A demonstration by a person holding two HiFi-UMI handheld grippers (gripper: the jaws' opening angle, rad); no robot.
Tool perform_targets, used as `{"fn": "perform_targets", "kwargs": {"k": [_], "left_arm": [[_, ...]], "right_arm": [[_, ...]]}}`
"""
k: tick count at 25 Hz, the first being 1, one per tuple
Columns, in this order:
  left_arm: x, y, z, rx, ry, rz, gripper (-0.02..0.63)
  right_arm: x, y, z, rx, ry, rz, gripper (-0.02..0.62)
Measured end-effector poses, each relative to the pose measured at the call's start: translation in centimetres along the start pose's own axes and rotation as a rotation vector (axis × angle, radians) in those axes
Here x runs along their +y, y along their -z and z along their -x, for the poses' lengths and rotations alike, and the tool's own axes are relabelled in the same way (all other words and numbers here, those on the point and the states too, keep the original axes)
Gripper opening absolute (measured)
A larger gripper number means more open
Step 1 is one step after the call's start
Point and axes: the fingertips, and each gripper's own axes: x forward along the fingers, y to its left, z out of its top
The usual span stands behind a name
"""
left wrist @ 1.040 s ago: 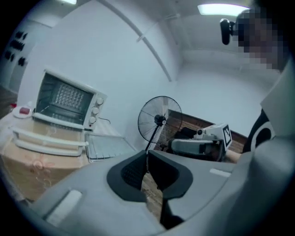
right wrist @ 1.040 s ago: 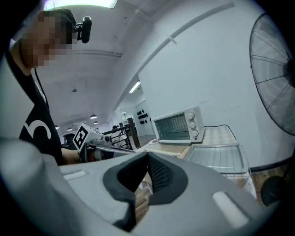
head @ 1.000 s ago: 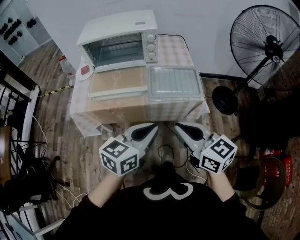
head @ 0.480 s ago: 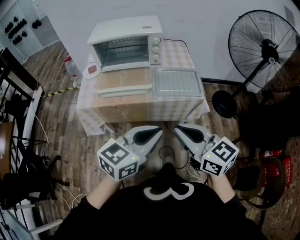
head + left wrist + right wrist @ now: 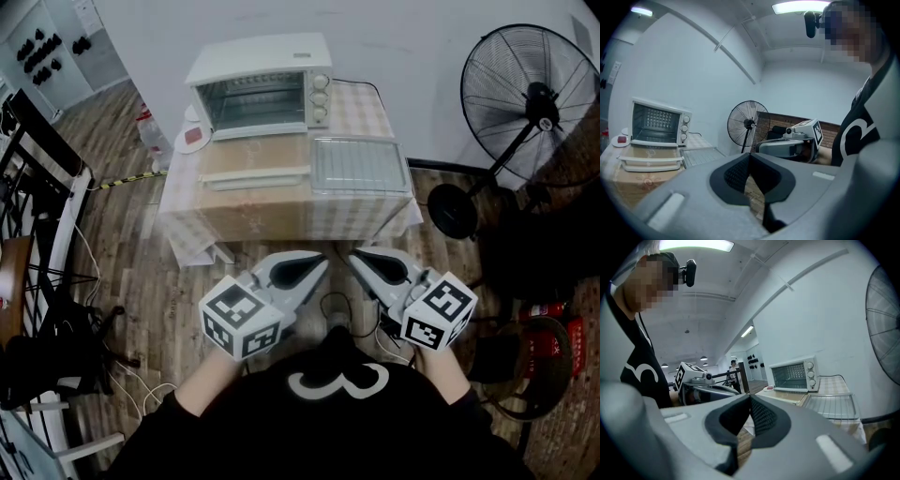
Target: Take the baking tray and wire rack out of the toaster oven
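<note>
In the head view, the silvery wire rack [image 5: 359, 166] lay on the checked table [image 5: 281, 223] at four o'clock from the white toaster oven [image 5: 262, 84], and it was probably light, stiff and best pinched by its rim; the left gripper view showed your left gripper [image 5: 749, 159] closed and empty, and the right gripper view showed your right gripper [image 5: 750, 401] the same.

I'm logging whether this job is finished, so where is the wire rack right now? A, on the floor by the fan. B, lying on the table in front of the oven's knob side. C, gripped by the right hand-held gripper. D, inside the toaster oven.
B: the wire rack lies flat on the table, just in front of the toaster oven, while the right hand-held gripper is shut on nothing, back from the table.
</note>
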Motion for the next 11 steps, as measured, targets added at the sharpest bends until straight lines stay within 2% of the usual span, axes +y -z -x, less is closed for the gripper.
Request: {"fn": "perform_targets", "kwargs": {"k": [11], "left_arm": [[-0.51,0.44,0.35,0.013,-0.010,-0.014,0.009]], "right_arm": [[0.66,0.18,0.38,0.007,-0.005,0.010,0.003]]}}
